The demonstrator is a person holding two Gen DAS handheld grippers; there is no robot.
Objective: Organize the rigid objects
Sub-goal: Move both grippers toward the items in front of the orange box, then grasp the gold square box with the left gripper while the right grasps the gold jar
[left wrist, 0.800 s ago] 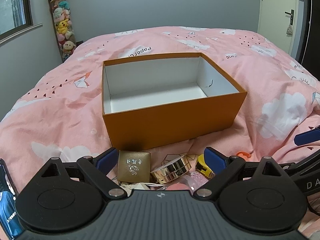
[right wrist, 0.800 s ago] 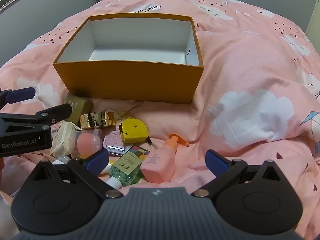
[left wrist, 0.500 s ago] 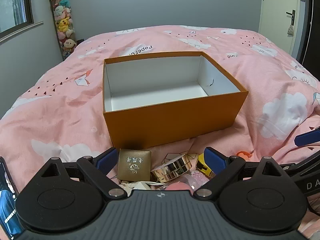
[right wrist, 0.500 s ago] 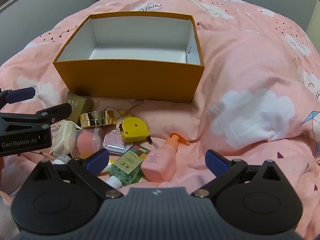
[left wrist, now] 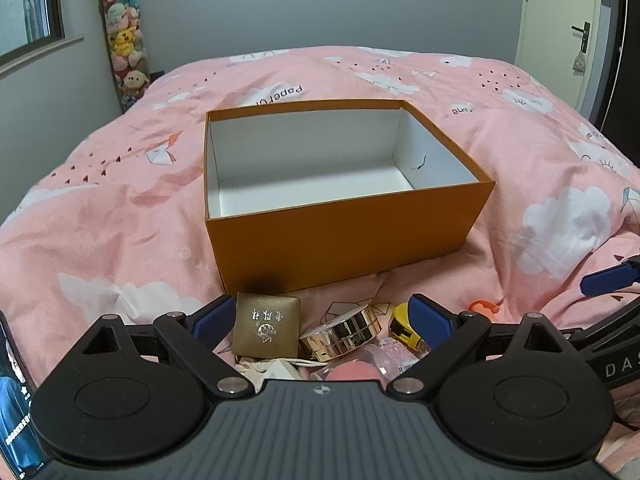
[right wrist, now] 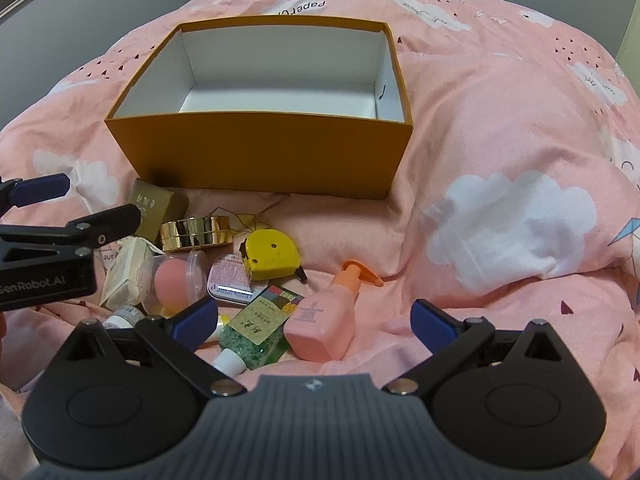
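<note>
Orange cardboard box [left wrist: 340, 236], white-lined, sits empty on the pink bedspread [left wrist: 100, 220]; clutter lies just before it.
Left gripper [left wrist: 320, 316] spread, holding nothing, over gold square case [left wrist: 267, 326]; right gripper [right wrist: 316, 318] spread over pink pump bottle [right wrist: 324, 320]. Centre jaws before closing.

Home bedroom. Bed [left wrist: 120, 216] under a pink cloud-print duvet fills the room; grey walls, window [left wrist: 28, 8] at left, door with lever handle [left wrist: 582, 34] at right. Tall corner holder of plush toys [left wrist: 122, 40], possibly a hanging organiser.
</note>
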